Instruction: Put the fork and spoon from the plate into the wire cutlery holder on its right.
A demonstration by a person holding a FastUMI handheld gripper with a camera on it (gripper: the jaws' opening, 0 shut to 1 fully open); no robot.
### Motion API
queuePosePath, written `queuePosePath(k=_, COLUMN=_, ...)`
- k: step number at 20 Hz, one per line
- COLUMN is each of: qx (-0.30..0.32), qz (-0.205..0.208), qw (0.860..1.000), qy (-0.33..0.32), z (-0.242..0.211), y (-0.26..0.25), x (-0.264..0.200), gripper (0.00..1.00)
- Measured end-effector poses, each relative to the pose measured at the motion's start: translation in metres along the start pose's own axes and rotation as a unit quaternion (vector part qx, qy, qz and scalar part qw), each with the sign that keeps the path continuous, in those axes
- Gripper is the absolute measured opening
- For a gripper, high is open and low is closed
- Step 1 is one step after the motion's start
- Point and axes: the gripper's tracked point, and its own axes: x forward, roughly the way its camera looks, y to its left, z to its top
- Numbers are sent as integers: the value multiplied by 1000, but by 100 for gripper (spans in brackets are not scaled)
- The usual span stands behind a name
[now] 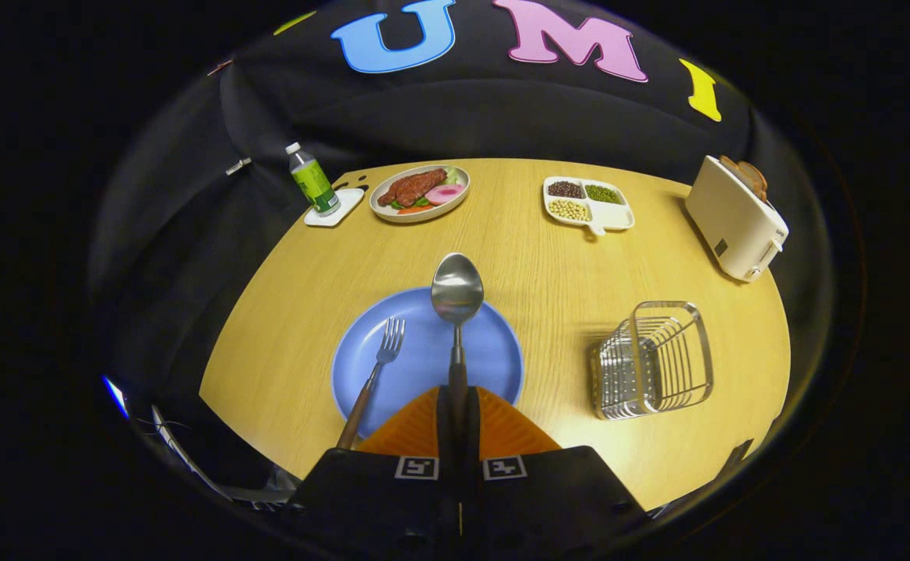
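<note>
Gripper (457, 405) is clamping the spoon (456, 292) by its handle, both fingers pressing on it, bowl pointing straight ahead and sitting above the far rim of the blue plate (424, 354). Can't tell whether the bowl is touching the plate or hanging over it.

Counts: one spoon, one fork (375, 374), one blue plate, one wire cutlery holder (652, 358).

The fork is lying on the plate left of the fingers, tines pointing away, handle overhanging the near rim toward the table's (291, 312) near edge.

The holder is sitting right of the plate, well apart from it, open top facing up, with bare tabletop between the two.

Far side is holding one green-labelled bottle (312, 181) on a white coaster (336, 209), one oval dish of food (419, 192) beside it, one divided tray (587, 204) with three filled compartments, and one toaster (735, 218) with bread in it near the right edge.

The middle of the table, between the plate and that far row, is lying open.
</note>
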Motion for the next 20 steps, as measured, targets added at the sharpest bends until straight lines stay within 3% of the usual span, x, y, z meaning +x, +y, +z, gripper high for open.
queuePosePath(k=5, qx=-23, qz=-2, qw=999, qy=35, z=6, y=-64, x=-56, gripper=6)
queuePosePath(k=10, qx=-45, qz=-29, qw=992, qy=114, z=0, y=-143, x=-97, gripper=6)
queuePosePath(k=20, qx=-64, qz=-2, qw=955, qy=290, z=-19, y=-175, x=-82, gripper=6)
